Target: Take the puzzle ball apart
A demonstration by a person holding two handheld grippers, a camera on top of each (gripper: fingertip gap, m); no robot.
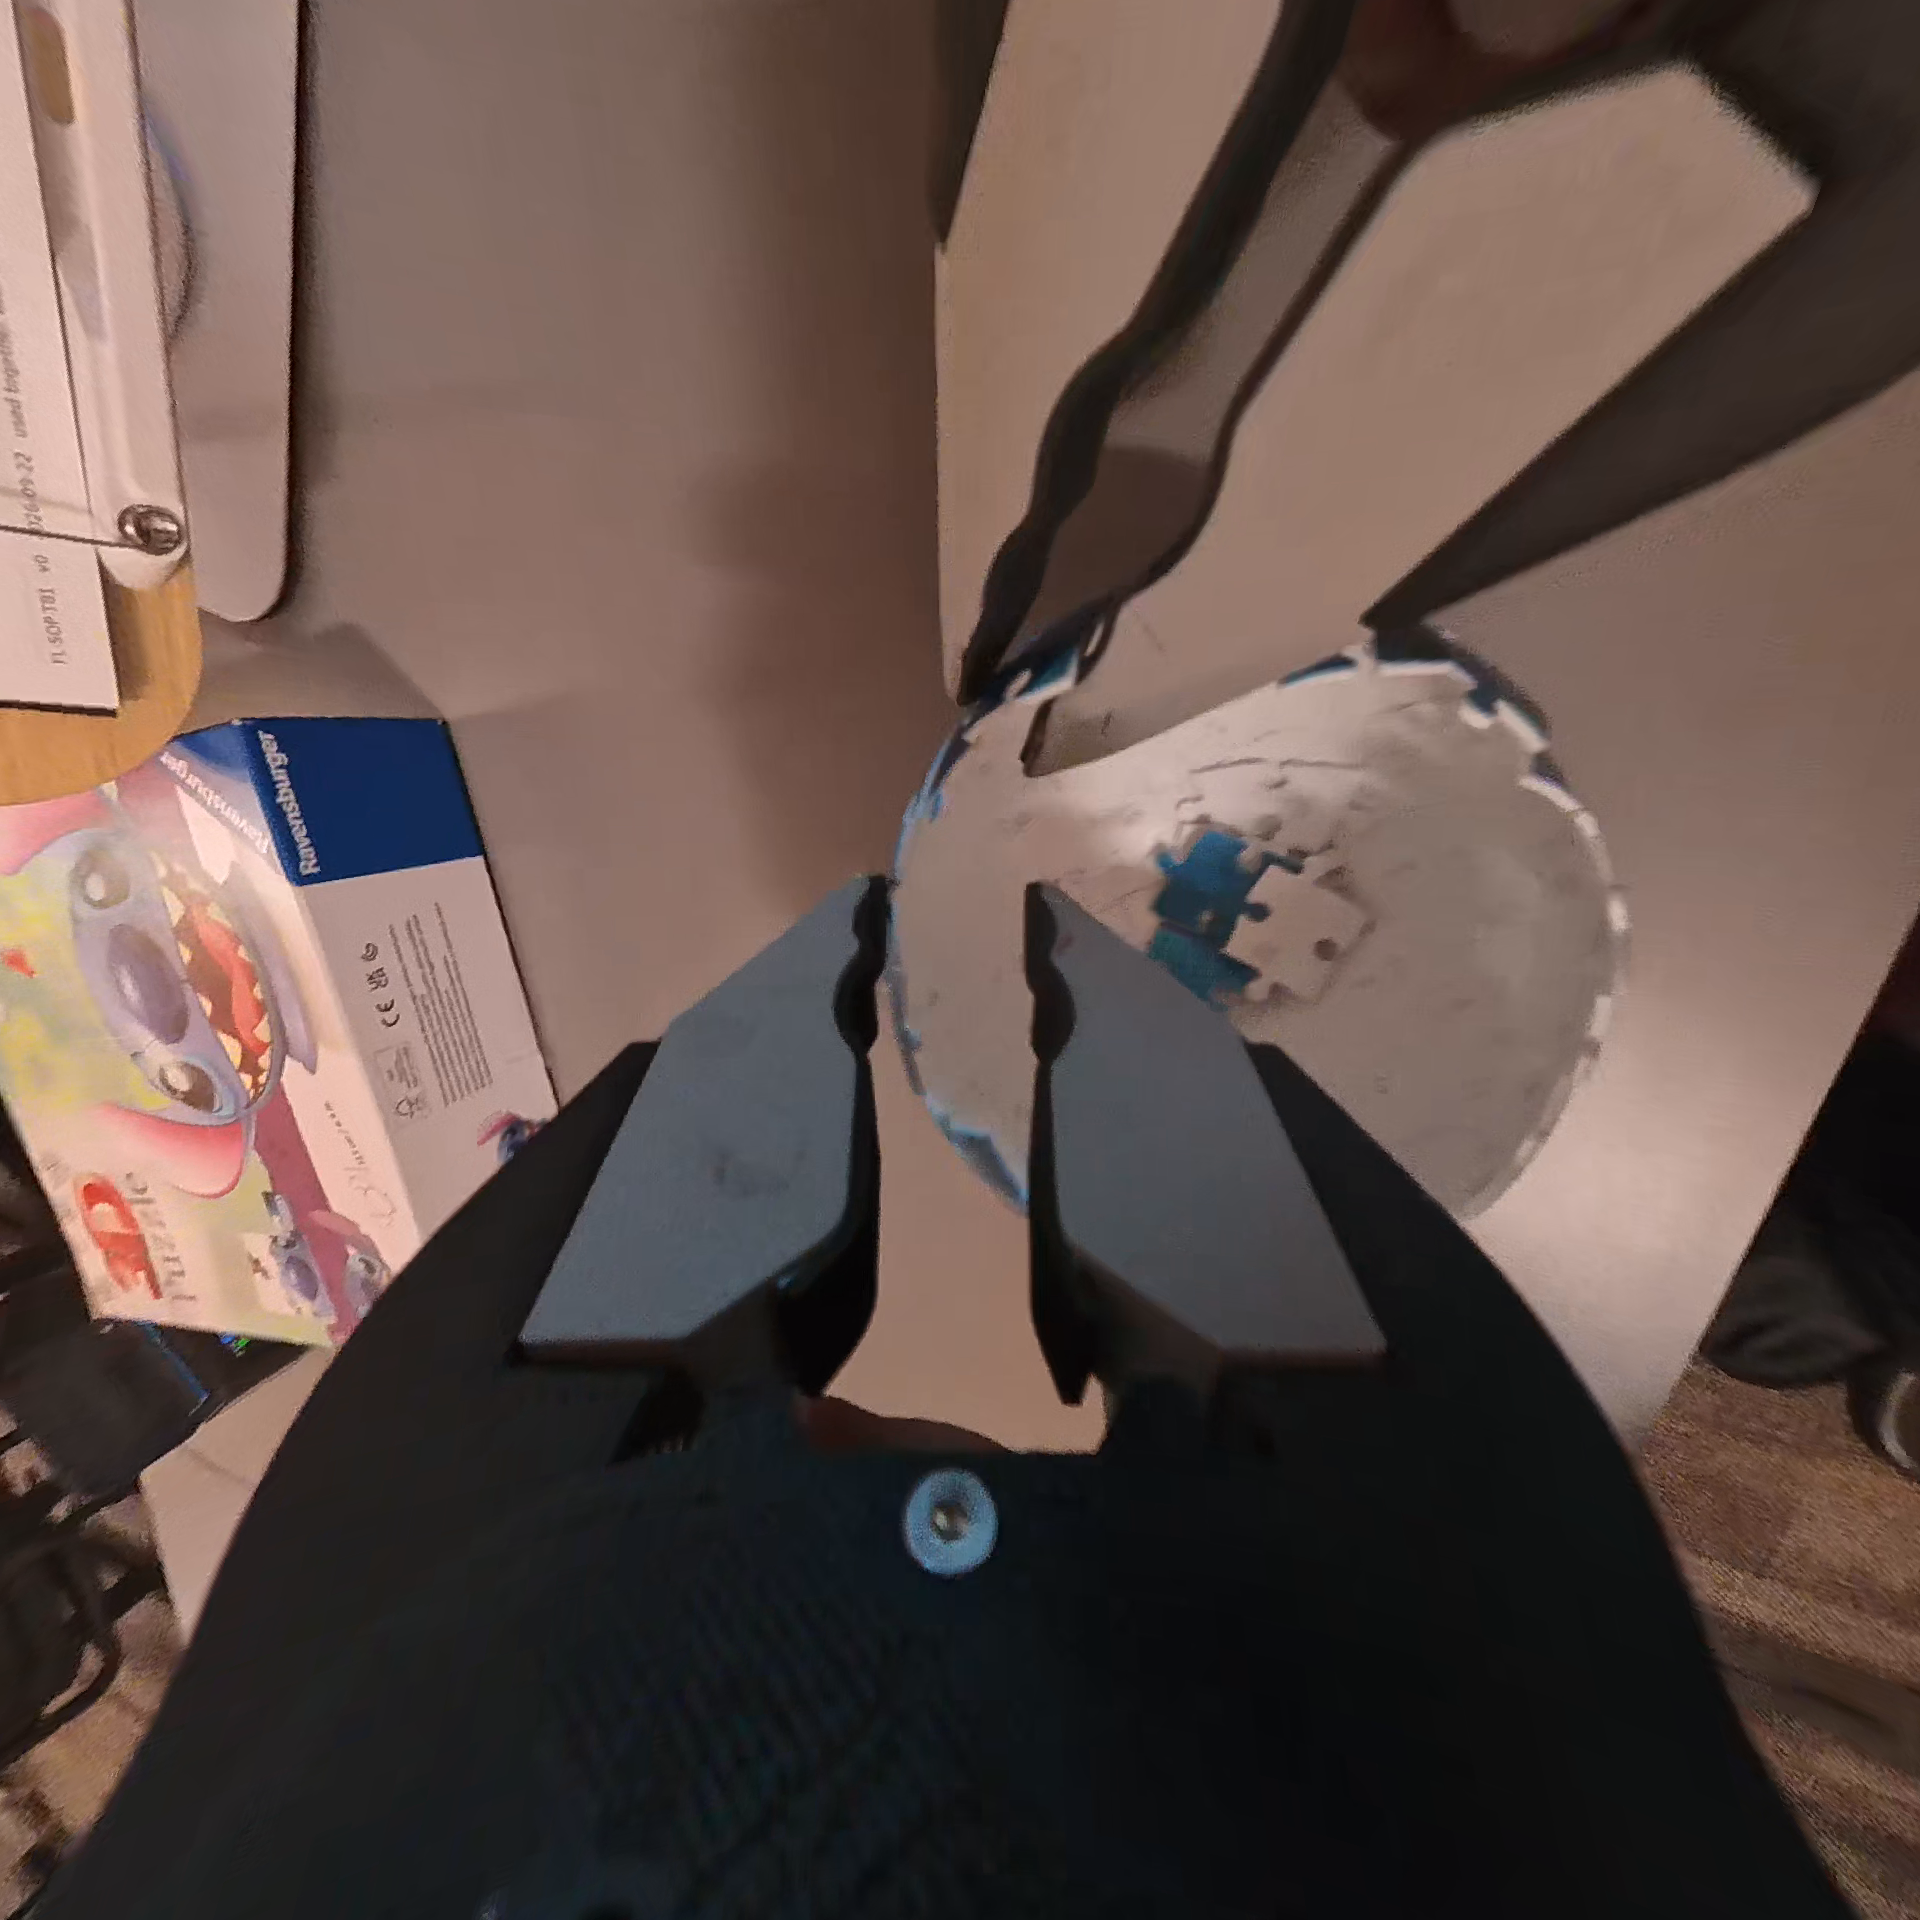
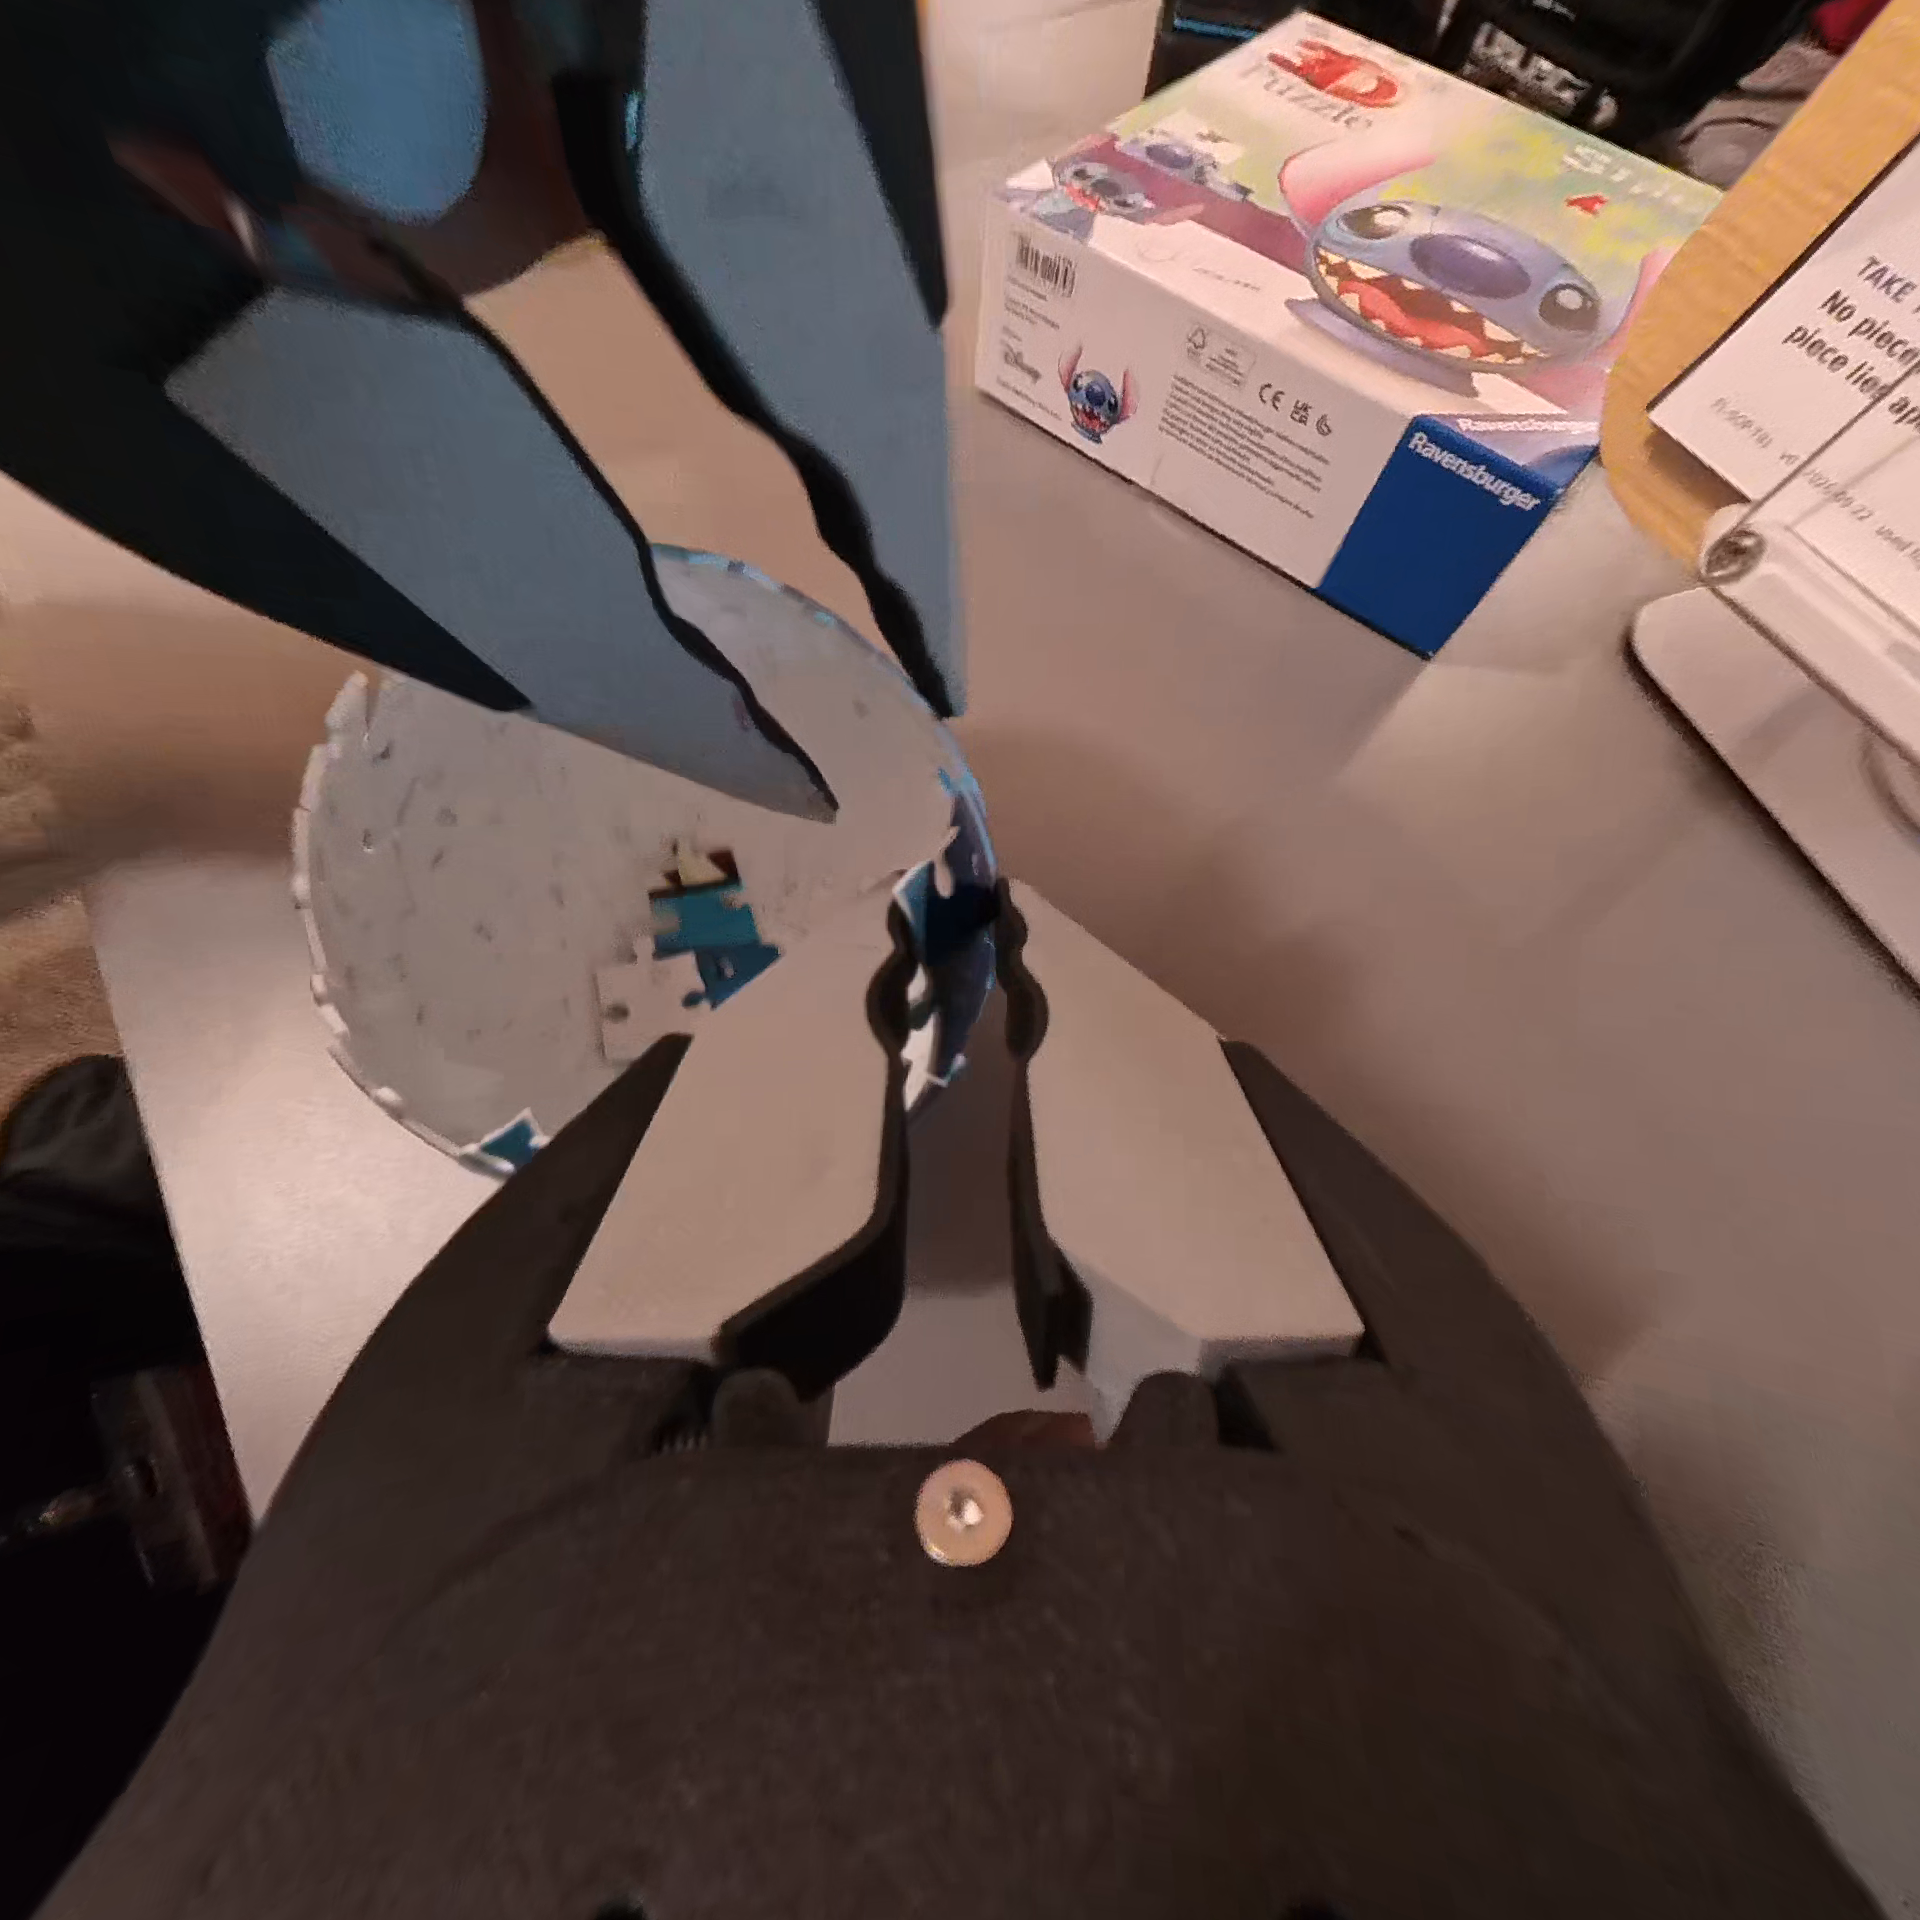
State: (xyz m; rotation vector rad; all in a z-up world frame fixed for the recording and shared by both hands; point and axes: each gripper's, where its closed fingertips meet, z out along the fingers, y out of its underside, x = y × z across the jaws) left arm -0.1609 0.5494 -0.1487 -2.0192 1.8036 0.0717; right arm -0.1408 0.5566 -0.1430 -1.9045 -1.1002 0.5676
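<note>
A half-sphere puzzle shell (image 1: 1351, 883), white inside and blue outside, rests on the white table (image 1: 675, 416). Its floor has a blue patch (image 1: 1205, 894). My left gripper (image 1: 956, 894) is open and straddles the near rim, one finger outside and one inside, with room between the pads. In the right wrist view the left gripper (image 2: 883, 758) comes in from the top over the shell (image 2: 468, 883). My right gripper (image 2: 951, 914) is shut on the shell's blue rim beside a notch. It shows in the left wrist view (image 1: 997, 675) at the far rim.
A colourful puzzle box (image 1: 312, 987) lies on the table, also in the right wrist view (image 2: 1299, 312). A wooden stand with printed sheets (image 2: 1766, 312) and a white slab (image 2: 1766, 675) are beside it. Dark items lie past the table's edge (image 1: 1818, 1247).
</note>
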